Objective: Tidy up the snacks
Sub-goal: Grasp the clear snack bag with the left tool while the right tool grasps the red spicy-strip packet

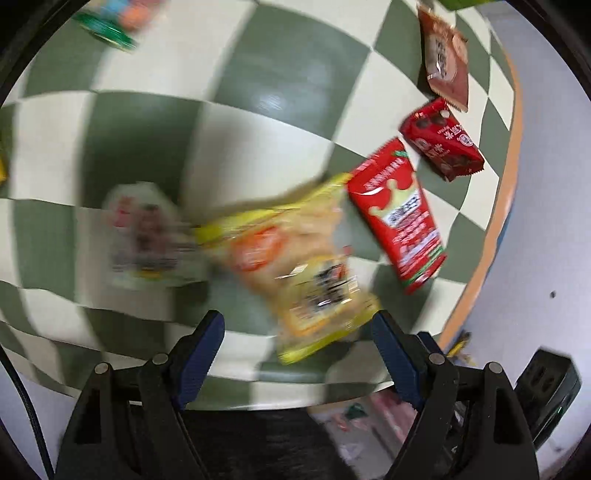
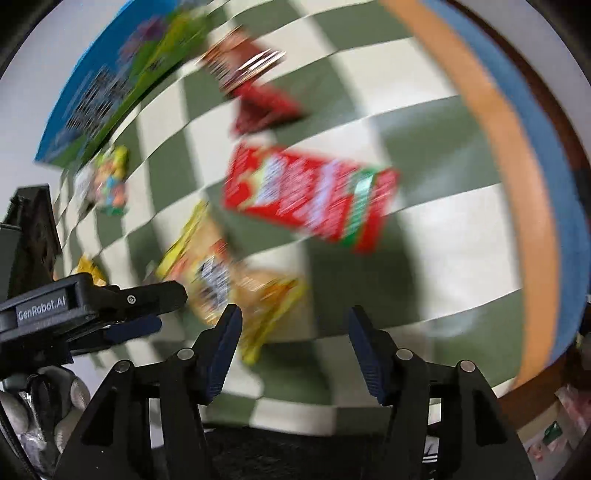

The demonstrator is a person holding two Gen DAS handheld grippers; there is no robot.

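Snack packs lie on a green and white checkered cloth (image 1: 280, 66). A yellow snack bag (image 1: 295, 266) lies just ahead of my open, empty left gripper (image 1: 299, 332). A long red pack (image 1: 399, 210), a smaller red pack (image 1: 443, 140) and a brown pack (image 1: 445, 59) lie in a row to its right. A blurred white pack (image 1: 147, 236) lies to its left. My right gripper (image 2: 295, 325) is open and empty above the cloth, with the yellow bag (image 2: 229, 280) at its left and the long red pack (image 2: 314, 195) ahead. The left gripper (image 2: 122, 314) shows in the right wrist view.
A large blue and green box (image 2: 110, 85) stands at the far left in the right wrist view. A colourful small pack (image 2: 110, 181) lies near it. The table's orange edge (image 2: 517, 184) curves at the right. A green tin (image 1: 107, 29) sits at the far left. Both views are motion-blurred.
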